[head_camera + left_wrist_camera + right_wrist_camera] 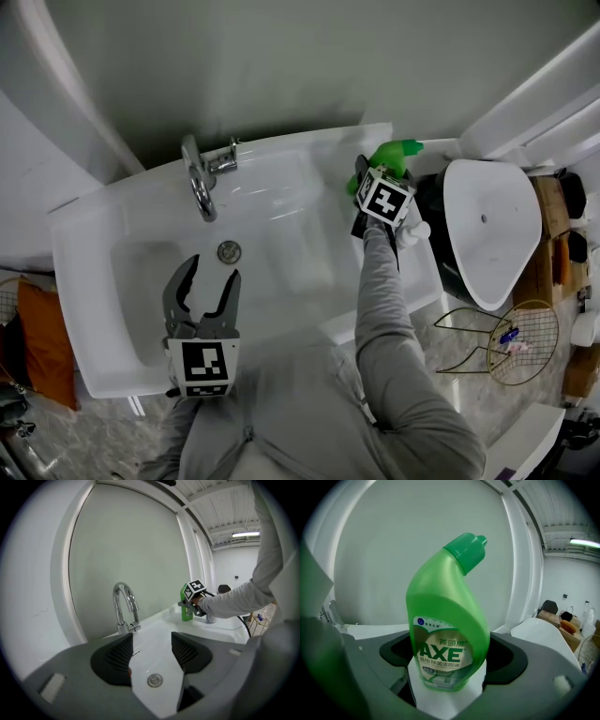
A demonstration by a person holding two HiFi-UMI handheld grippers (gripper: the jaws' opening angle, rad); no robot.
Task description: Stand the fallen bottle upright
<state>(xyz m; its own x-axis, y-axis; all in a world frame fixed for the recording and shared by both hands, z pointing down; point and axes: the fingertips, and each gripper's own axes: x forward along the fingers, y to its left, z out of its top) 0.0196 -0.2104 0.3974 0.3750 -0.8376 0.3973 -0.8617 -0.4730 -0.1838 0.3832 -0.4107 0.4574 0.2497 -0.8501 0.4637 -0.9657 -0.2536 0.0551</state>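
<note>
I hold two tongs, one in each hand. My right tongs [449,663] are clamped on the one bottle [447,620] here, a jaw pressed against each side of its lower body. The bottle is green, with one green cap [465,550] angled off to the side and a label on its front. It stands upright, its base resting on the flat white ledge at the right end of the sink [94,234]. In the head view the bottle shows as a green shape just beyond the marker cube [385,199] on my right tongs, close to the wall.

My left tongs [214,272] hang over the basin with the jaws spread wide and nothing between them. In the left gripper view I see only the white basin floor and its one round metal drain [155,680] in the gap. They carry the second marker cube [203,364], so there are two cubes in all.

There is one chrome tap [199,178], curved, at the back rim of the sink, to the left of the bottle and well apart from it. My two tongs are also well apart, left over the bowl and right at the ledge. One white bowl-shaped fixture [487,234] sits just right of the sink.
</note>
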